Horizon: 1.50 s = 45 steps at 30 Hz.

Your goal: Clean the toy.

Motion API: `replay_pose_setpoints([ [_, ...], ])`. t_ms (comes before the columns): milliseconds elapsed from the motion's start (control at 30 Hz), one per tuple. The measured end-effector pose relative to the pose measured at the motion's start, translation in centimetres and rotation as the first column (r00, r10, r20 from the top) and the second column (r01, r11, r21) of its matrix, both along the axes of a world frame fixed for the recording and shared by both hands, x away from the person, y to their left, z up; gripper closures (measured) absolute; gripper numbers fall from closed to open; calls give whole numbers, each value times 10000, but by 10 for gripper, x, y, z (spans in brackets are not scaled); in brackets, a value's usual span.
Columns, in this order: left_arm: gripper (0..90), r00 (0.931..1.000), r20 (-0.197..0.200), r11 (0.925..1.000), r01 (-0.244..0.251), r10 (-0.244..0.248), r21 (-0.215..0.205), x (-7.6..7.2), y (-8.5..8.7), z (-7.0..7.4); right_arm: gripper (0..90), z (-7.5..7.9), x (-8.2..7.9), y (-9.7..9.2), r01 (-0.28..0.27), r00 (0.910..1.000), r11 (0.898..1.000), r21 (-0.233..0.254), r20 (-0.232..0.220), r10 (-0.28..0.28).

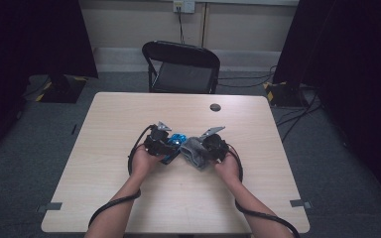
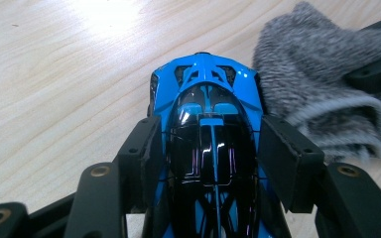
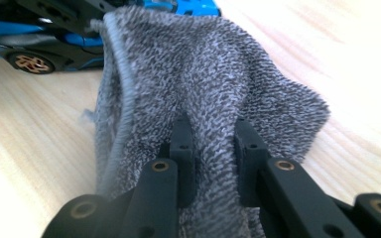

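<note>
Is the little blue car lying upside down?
No, the blue toy car sits right way up between the left gripper jaws, its shiny black roof facing the camera.

The toy car [image 2: 211,144] has its rear cut off by the bottom edge.

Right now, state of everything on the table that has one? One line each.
Left claw: shut on the toy car, pads against both its sides.
Right claw: shut on the grey cloth, a fold pinched between its pads.
Toy car: blue and black, upright, gripped.
Grey cloth: crumpled, bunched beside the car, gripped.
Chair: unoccupied, behind the table.
</note>
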<state>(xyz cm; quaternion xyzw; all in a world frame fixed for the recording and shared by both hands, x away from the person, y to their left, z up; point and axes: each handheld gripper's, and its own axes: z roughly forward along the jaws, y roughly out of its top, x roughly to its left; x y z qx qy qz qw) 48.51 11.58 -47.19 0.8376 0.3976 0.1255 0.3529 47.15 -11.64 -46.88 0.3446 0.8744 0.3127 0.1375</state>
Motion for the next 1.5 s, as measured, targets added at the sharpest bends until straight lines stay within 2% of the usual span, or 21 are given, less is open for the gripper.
replay_pose_setpoints([
  [33, 436, 10000, -12, 10000, -10, 10, -33, 0, 0, 0, 756, 0, 0, 0, 0, 10000, 10000, 0, 0, 0],
  [100, 437, 10000, -8, 10000, -8, 8, -22, 0, 1, 0, 756, 4, -3, -5, -421, 9991, 9986, 312, 47, 420],
  [167, 437, 10000, -35, 10000, 8, -8, -12, 0, 1, 0, 756, 9, -9, -6, -742, 9972, 9967, 326, 152, 738],
  [267, 438, 10000, -64, 10000, 9, -9, 12, 0, 1, 0, 756, 15, -19, -2, -1362, 9907, 9894, 504, 54, 1361],
  [300, 438, 10000, -72, 10000, -11, 11, 13, 0, 1, 1, 756, 16, -23, 1, -1631, 9866, 9853, 508, 41, 1631],
  [333, 438, 10000, -70, 10000, -66, 66, -35, 0, 1, 0, 756, 16, -30, 9, -2141, 9765, 9756, 484, -157, 2151],
  [367, 438, 10000, -64, 10000, -62, 62, -12, 0, 1, 0, 756, 16, -30, 9, -2141, 9765, 9756, 484, -157, 2151],
  [400, 438, 9999, -84, 10000, -60, 60, 2, 0, 1, 1, 755, 15, -33, 14, -2396, 9700, 9695, 521, -286, 2413],
  [467, 439, 9999, -87, 10000, -78, 78, -13, -1, 1, 1, 755, 10, -41, 29, -3141, 9486, 9492, 205, -355, 3146],
  [500, 439, 9999, -106, 10000, -76, 76, -8, -1, 1, 1, 755, 10, -41, 29, -3141, 9486, 9492, 205, -355, 3146],
  [533, 439, 9999, -126, 10000, -90, 90, -7, -2, 1, 1, 755, 8, -42, 33, -3351, 9411, 9420, 184, -424, 3356],
  [600, 440, 9999, -106, 9999, -98, 98, -26, -2, 1, 1, 755, 5, -42, 43, -3461, 9375, 9380, -171, -447, 3451],
  [667, 440, 9999, -77, 10000, -74, 74, -15, -3, 2, 1, 755, 4, -41, 45, -3386, 9403, 9406, -229, -449, 3374],
  [800, 441, 10000, -58, 10000, -63, 63, 0, -4, 3, 1, 759, 2, -34, 49, -2905, 9556, 9562, -368, -620, 2879],
  [867, 441, 10000, -33, 10000, -48, 48, -24, -4, 4, 0, 760, 2, -28, 45, -2532, 9659, 9667, -385, -661, 2503],
  [900, 441, 10000, -33, 10000, -48, 48, -24, -4, 4, 0, 760, 2, -28, 45, -2532, 9659, 9667, -385, -661, 2503],
  [1033, 441, 10000, -24, 10000, -50, 50, 51, -5, 3, 1, 763, 1, -20, 37, -2003, 9778, 9794, -239, -680, 1983],
  [1067, 441, 10000, 7, 10000, -64, 64, 18, -5, 3, 0, 766, 0, -16, 33, -1668, 9839, 9859, -164, -682, 1653],
  [1200, 441, 10000, 36, 10000, -70, 70, 27, -6, 3, 0, 772, 0, -12, 29, -1385, 9882, 9903, -130, -683, 1373],
  [1267, 441, 10000, 19, 9999, -64, 64, 79, -6, 2, 0, 775, 0, -11, 28, -1162, 9926, 9924, -400, -390, 1146],
  [1500, 441, 9999, 96, 10000, -53, 52, 63, -7, 3, 0, 778, -3, -3, 17, -388, 9992, 9981, -481, 4, 389],
])
